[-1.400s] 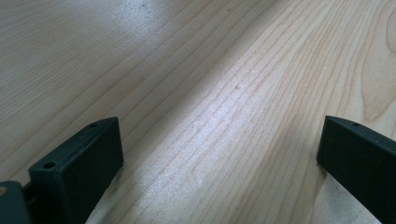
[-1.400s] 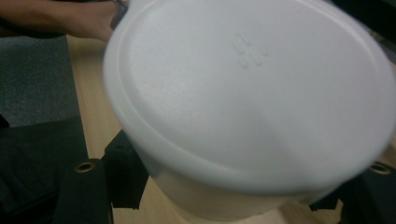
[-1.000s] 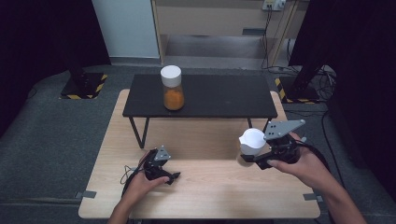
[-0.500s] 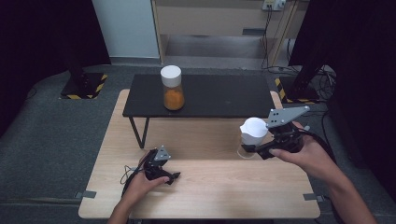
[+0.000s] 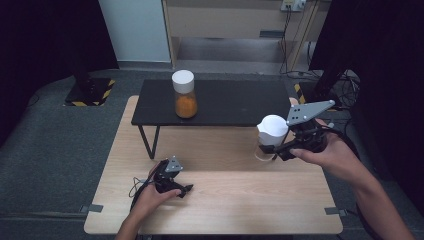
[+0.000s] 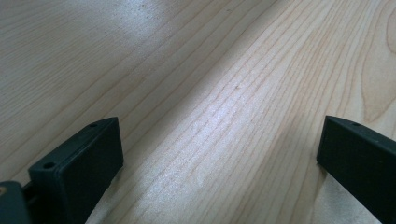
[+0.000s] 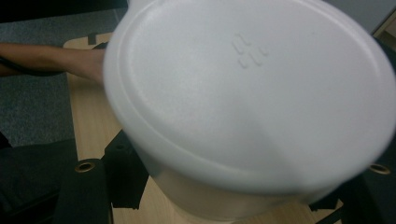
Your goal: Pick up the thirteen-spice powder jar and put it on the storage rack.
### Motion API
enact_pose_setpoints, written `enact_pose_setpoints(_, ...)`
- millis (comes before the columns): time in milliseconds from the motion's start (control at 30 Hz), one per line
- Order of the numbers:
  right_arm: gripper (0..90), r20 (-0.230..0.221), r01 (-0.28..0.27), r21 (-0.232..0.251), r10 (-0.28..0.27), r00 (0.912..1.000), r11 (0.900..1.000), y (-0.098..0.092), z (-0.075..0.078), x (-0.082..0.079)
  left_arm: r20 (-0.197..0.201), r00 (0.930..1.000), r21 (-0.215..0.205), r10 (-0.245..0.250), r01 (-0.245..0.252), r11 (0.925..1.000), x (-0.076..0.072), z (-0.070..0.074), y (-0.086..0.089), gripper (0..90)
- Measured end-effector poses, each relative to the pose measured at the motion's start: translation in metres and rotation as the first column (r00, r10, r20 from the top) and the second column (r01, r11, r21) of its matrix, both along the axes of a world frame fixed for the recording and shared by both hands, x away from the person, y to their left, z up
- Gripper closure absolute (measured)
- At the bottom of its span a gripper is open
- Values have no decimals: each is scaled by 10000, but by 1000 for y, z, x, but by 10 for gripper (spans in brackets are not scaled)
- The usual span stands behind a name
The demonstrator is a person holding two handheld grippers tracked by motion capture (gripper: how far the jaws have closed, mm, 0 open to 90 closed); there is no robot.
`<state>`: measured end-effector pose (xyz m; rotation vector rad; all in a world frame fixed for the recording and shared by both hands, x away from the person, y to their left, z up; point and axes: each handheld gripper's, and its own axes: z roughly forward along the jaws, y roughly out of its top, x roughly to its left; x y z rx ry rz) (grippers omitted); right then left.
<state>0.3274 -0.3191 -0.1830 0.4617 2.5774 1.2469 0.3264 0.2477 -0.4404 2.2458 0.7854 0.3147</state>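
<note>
A clear jar with a white lid [image 5: 271, 131] hangs above the right side of the wooden table [image 5: 225, 200], lifted off its surface. My right gripper [image 5: 270, 150] is shut on the jar's body just under the lid. The right gripper view looks closely at that lid [image 7: 252, 88], with the black jaws at either side below it. A second jar [image 5: 184, 95], white-lidded and holding orange contents, stands upright on the low black table [image 5: 235, 102]. My left gripper [image 5: 186, 190] rests on the wood at the front left, and the left gripper [image 6: 219, 158] has its jaws wide apart with nothing between them.
The black table spans the far half of the wooden one on thin legs [image 5: 149, 142]. A cable [image 5: 137, 187] trails from the left gripper. Grey floor surrounds the table, with a yellow-black striped base [image 5: 90, 92] at the far left.
The right gripper has risen with the white-lidded jar and drifted slightly right. The left hand and gripper have stayed put.
</note>
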Motion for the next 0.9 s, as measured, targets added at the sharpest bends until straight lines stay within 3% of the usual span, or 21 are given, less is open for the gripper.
enact_pose_setpoints(600, 314, -35, -119, 51, 119, 9999, 9999, 3, 21, 23, -1, 10000, 2, 1, -1, 10000, 0, 0, 0, 0)
enact_pose_setpoints(900, 315, -44, -69, 69, 70, 10000, 10000, 9, 28, 45, 3, 10000, 7, -36, 36, 10000, 1, 0, 0, 0)
